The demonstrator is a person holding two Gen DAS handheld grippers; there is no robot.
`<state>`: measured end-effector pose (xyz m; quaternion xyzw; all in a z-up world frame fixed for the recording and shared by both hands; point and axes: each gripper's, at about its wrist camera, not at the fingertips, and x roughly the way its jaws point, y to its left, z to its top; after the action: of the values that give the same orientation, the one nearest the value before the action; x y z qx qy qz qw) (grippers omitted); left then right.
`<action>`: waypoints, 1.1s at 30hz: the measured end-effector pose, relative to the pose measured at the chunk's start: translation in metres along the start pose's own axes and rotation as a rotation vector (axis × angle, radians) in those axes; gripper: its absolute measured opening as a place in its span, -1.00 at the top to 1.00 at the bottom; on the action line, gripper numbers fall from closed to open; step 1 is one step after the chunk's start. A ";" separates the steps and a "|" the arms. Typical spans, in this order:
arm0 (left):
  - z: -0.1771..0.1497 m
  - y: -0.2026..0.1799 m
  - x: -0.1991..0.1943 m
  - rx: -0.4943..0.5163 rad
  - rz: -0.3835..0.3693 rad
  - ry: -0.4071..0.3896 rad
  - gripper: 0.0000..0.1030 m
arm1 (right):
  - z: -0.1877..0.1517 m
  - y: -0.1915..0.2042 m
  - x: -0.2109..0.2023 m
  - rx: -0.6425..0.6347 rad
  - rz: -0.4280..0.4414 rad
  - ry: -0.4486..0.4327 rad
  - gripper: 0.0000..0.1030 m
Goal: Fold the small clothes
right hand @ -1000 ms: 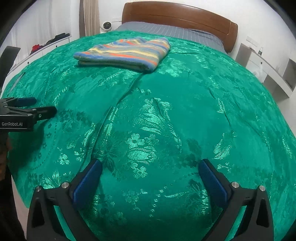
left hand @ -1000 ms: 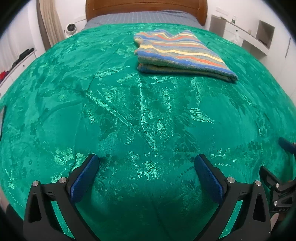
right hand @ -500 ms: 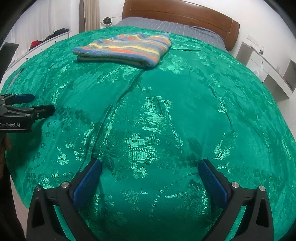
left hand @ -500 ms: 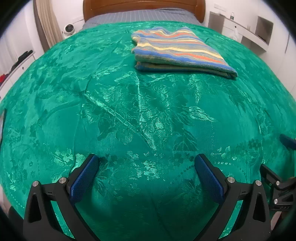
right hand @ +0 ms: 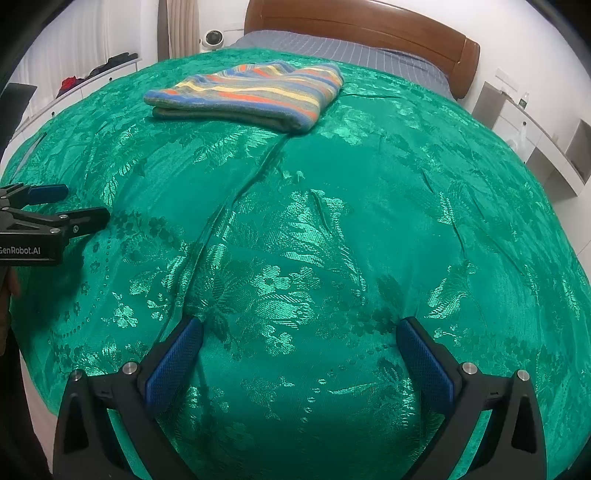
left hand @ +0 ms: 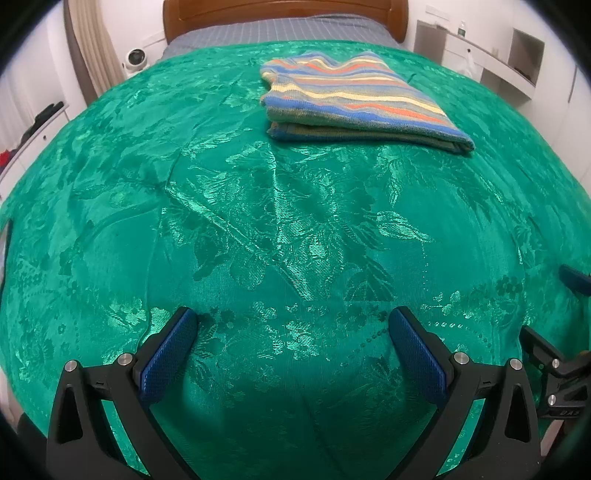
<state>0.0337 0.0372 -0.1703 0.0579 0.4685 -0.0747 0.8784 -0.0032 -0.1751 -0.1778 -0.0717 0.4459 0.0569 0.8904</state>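
A striped knit garment (left hand: 354,99) lies folded flat on the far part of the green bedspread (left hand: 288,229); it also shows in the right wrist view (right hand: 251,94). My left gripper (left hand: 291,325) is open and empty, low over the near part of the bed, well short of the garment. My right gripper (right hand: 299,332) is open and empty, beside it to the right. The left gripper shows from the side in the right wrist view (right hand: 74,210), and part of the right gripper shows at the right edge of the left wrist view (left hand: 565,354).
A wooden headboard (right hand: 369,26) and grey striped sheet (left hand: 288,31) lie behind the garment. White shelves (left hand: 491,59) stand to the right of the bed, a white cabinet with clothes (right hand: 96,74) and a small fan (left hand: 135,59) to the left.
Both grippers have moved a little forward and lower toward the garment, which now looks nearer. Both stay open and empty; the garment has not moved.
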 end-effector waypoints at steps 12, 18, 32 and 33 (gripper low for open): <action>0.001 -0.001 0.002 0.001 0.004 0.004 -0.99 | 0.002 0.001 0.002 -0.008 -0.005 0.023 -1.00; 0.002 0.000 0.002 0.001 0.003 0.011 -0.99 | 0.003 0.000 0.002 -0.009 -0.006 0.020 -1.00; 0.058 0.054 -0.027 -0.091 -0.259 -0.036 -0.98 | 0.034 -0.029 -0.018 0.059 0.126 0.060 -0.99; 0.068 0.060 -0.027 -0.103 -0.288 -0.045 -0.98 | 0.044 -0.040 -0.023 0.089 0.155 0.026 -0.99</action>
<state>0.0852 0.0864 -0.1086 -0.0568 0.4555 -0.1770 0.8706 0.0245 -0.2072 -0.1305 0.0019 0.4638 0.1049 0.8797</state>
